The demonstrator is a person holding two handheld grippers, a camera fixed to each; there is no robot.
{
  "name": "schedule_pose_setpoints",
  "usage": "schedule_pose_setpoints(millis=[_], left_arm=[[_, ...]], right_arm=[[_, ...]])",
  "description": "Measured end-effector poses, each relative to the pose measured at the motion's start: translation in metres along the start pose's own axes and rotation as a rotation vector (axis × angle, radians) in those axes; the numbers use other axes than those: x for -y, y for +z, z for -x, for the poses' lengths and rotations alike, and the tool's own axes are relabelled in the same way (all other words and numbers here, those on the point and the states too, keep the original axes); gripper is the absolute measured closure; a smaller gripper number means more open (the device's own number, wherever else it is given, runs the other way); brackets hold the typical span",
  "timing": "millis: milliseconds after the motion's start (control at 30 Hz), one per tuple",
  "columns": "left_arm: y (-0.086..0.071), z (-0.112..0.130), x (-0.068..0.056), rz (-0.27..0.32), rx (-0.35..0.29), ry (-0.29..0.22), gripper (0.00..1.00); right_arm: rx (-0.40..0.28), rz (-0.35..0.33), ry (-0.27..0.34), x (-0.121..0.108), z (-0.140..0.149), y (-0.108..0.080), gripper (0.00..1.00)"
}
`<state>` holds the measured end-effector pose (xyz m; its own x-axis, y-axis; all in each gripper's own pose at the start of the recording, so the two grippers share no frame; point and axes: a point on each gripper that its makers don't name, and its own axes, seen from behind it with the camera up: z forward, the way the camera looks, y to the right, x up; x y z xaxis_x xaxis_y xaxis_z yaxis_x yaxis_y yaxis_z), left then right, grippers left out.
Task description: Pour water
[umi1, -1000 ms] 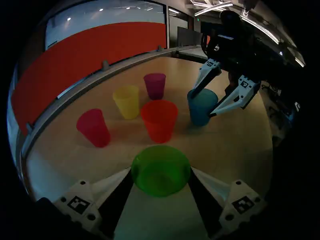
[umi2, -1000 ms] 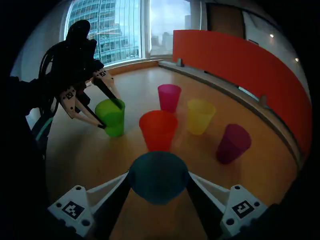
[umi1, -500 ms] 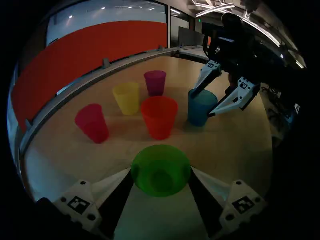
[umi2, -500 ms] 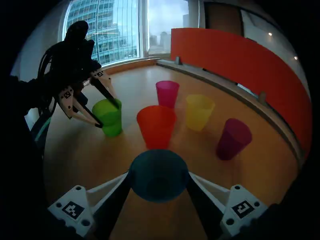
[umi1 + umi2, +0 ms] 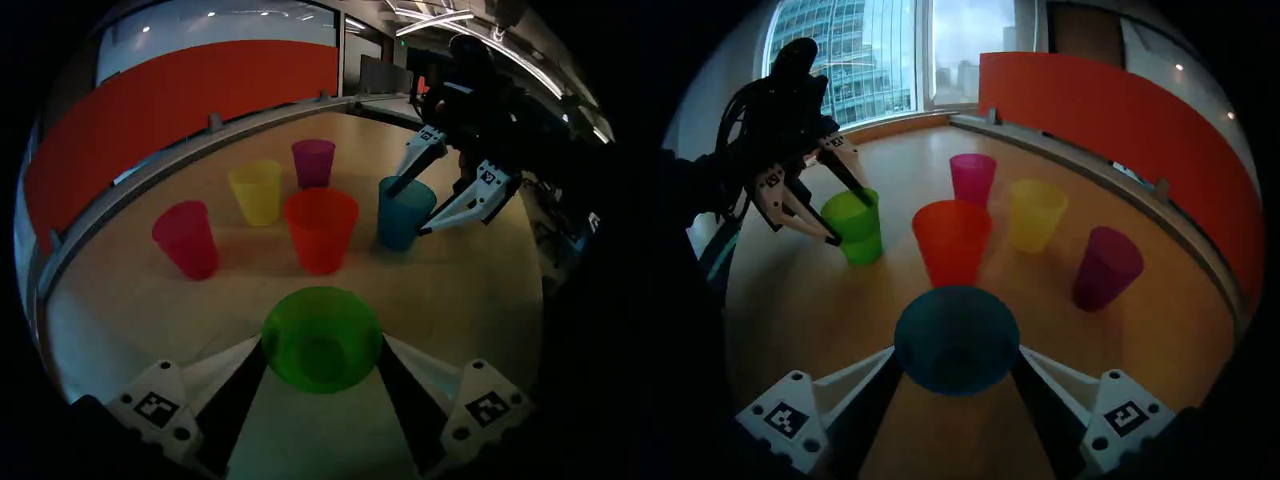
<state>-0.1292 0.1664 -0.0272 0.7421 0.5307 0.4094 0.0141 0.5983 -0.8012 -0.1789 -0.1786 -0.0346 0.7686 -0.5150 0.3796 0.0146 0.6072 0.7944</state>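
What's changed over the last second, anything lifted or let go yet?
Little. The left gripper stays shut on the green cup, the right gripper on the blue cup; both have shifted slightly, whether off the table I cannot tell. Nothing let go. The orange cup, yellow cup, pink cup and purple cup stand as before.

A light wooden tabletop (image 5: pixel 480 280) carries six translucent plastic cups, all upright with the open side up. The orange cup (image 5: pixel 321 230) stands in the middle. Behind it, close together, are the yellow cup (image 5: pixel 256 190) and the purple cup (image 5: pixel 313 162). The pink-red cup (image 5: pixel 186 238) stands apart at the left. The blue cup (image 5: pixel 405 213) and the green cup (image 5: pixel 853 226) seem to rest on the wood too.
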Motion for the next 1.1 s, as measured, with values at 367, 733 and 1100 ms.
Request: schedule_pose_setpoints(millis=[367,733,1100], left_arm=[[-0.001,0.002,-0.002,0.008,0.009,-0.009,0.04],[-0.008,0.017,0.0,-0.02,0.026,-0.018,0.04],[-0.023,0.038,0.0,-0.057,0.034,-0.046,0.04]], right_arm=[[0.007,0.013,-0.001,0.0,0.003,-0.004,0.0],[0.005,0.034,0.008,0.003,0.01,-0.018,0.0],[-0.002,0.078,0.037,0.002,0.028,-0.038,0.0]])
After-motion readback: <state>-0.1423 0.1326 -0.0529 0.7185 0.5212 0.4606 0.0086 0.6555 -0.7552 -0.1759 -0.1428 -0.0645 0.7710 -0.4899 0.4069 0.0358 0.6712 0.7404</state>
